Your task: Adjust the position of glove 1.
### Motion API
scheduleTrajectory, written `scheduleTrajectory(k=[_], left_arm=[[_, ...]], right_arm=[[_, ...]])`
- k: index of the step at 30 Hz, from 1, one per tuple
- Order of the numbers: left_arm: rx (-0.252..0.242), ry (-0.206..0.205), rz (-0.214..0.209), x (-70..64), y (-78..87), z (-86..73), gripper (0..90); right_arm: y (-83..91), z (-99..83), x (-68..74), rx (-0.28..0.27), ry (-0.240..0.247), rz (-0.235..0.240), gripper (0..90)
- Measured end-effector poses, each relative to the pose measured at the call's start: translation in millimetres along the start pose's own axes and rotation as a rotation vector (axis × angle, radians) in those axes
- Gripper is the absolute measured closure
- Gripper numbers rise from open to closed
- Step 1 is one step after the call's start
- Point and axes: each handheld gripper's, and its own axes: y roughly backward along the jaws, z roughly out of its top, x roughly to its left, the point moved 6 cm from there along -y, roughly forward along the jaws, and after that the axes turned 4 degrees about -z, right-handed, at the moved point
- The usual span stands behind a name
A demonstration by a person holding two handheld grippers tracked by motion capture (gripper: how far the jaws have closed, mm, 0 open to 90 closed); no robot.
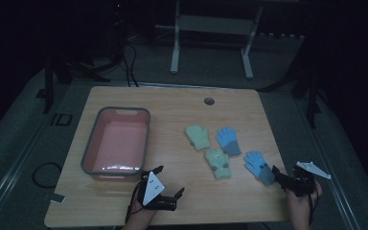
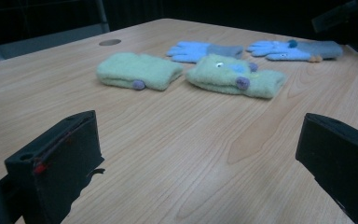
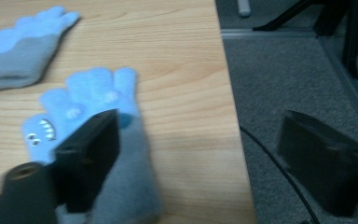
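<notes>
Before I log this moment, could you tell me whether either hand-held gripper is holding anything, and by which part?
Nothing is held. The left hand-held gripper is open over bare table; the right hand-held gripper is open beside the nearest blue glove.

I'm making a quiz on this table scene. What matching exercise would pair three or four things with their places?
Things:
1. pink tub
2. left gripper
3. right gripper
4. round hole

Places:
A. at the cuff of the nearest blue glove
B. far edge of the table
C. left part of the table
D. near edge, just right of the tub's near corner

Pairs: 1-C, 2-D, 3-A, 4-B
</notes>
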Motion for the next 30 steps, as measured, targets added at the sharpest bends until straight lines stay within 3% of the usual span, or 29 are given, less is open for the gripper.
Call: scheduleTrajectory(k=[7, 11, 14, 20, 23, 24, 30], left_arm=[[0.003, -0.009, -0.001, -0.6, 0.0, -0.1, 0.1], [0.004, -0.009, -0.003, -0.9, -0.1, -0.1, 0.1], [0.004, -0.010, -0.003, -1.0, -0.1, -0.1, 0.1], [0.004, -0.012, -0.003, -1.2, -0.1, -0.1, 0.1], [0.003, -0.014, -0.004, -1.3, 0.1, -0.1, 0.1], [0.003, -0.014, -0.003, -1.3, 0.0, -0.1, 0.1], [0.003, -0.013, -0.006, -1.4, 0.0, -0.1, 0.1]], right_arm=[[15.0, 28.0, 22.4, -0.014, 0.087, 0.035, 11.4], [21.9, 46.4, 34.0, -0.032, 0.116, 0.065, 20.6], [26.4, 61.1, 42.1, -0.051, 0.139, 0.077, 22.3], [28.2, 88.7, 57.3, -0.064, 0.161, 0.107, 21.3], [28.4, 92.7, 60.4, -0.068, 0.169, 0.112, 21.8], [27.6, 100.7, 68.7, -0.072, 0.197, 0.120, 21.8], [23.2, 118.7, 93.3, -0.081, 0.249, 0.149, 22.1]])
